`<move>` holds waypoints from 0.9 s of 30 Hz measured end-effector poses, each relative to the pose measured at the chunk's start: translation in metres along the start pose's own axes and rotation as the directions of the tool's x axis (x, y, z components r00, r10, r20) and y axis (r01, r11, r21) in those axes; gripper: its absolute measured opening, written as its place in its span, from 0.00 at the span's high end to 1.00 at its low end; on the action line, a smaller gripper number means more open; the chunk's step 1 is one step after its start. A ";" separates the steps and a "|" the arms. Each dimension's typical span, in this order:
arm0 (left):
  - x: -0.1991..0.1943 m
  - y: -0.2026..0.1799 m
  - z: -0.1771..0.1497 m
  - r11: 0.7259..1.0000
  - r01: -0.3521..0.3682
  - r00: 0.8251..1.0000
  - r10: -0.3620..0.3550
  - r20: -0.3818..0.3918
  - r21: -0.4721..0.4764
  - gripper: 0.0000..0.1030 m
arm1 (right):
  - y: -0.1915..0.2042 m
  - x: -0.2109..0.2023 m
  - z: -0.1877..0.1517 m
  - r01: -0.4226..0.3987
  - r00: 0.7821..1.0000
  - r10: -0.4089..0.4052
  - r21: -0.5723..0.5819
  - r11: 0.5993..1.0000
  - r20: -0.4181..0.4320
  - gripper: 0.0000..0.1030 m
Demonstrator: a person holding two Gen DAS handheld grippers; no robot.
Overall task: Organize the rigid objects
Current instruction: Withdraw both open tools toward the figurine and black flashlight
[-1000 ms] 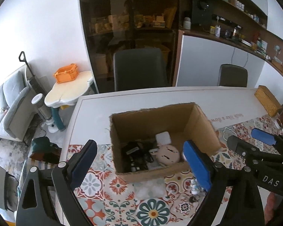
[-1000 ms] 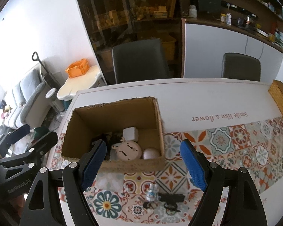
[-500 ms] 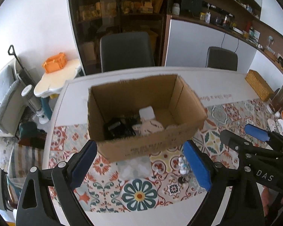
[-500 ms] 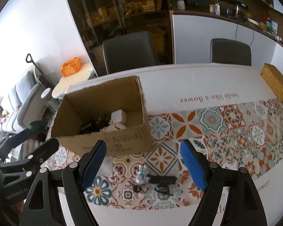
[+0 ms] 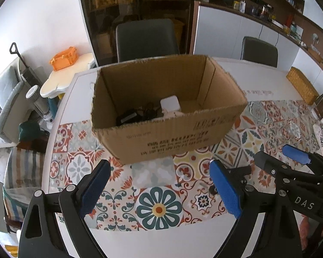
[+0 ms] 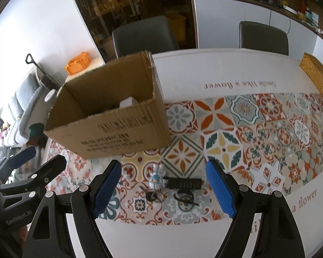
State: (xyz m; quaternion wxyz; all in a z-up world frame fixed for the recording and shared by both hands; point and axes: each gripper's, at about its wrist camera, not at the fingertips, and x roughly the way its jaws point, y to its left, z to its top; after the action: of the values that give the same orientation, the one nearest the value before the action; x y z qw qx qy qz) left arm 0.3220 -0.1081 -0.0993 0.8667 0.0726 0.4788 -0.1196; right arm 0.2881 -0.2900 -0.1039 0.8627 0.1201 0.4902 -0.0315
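Note:
An open cardboard box (image 5: 168, 142) stands on the patterned tablecloth; it also shows in the right wrist view (image 6: 118, 137). Inside it lie a white square adapter (image 5: 170, 105) and dark gadgets (image 5: 135, 115). In front of the box lie a small white-and-blue figurine (image 6: 156, 178), a black ribbed bar (image 6: 184, 183), a dark key ring (image 6: 151, 196) and a black clip (image 6: 184, 197). My left gripper (image 5: 159, 191) is open and empty, near the table's front edge. My right gripper (image 6: 163, 190) is open and empty, its fingers either side of the small items.
A woven wicker box (image 6: 316, 75) sits at the table's far right. Two dark chairs (image 5: 146, 38) (image 5: 259, 51) stand behind the table. A side table with an orange crate (image 5: 63, 58) stands at the left. The table's near edge (image 6: 172, 236) is white.
Both grippers have drawn back and lower toward the table's front edge. The box now looks nearer and taller, hiding most of its contents. Both grippers stay open.

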 end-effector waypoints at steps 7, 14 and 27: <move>0.018 0.000 -0.010 1.000 -0.013 0.999 0.012 -0.047 -0.004 0.09 | -0.005 0.016 -0.012 -0.001 0.999 0.002 0.010 1.000 -0.047 0.22; 0.036 -0.002 -0.020 1.000 -0.024 0.996 0.024 -0.091 0.005 0.09 | -0.013 0.035 -0.022 0.008 0.995 -0.006 0.020 1.000 -0.096 0.22; 0.075 -0.009 -0.032 0.999 -0.034 0.984 0.039 -0.171 0.031 0.09 | -0.023 0.075 -0.035 0.021 0.982 -0.013 0.040 0.999 -0.188 0.22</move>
State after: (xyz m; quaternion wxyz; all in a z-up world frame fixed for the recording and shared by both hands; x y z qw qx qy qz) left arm 0.3317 -0.1191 -0.1797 0.8231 0.1034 0.5487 -0.1035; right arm 0.2935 -0.2994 -0.1889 0.8097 0.1363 0.5696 -0.0379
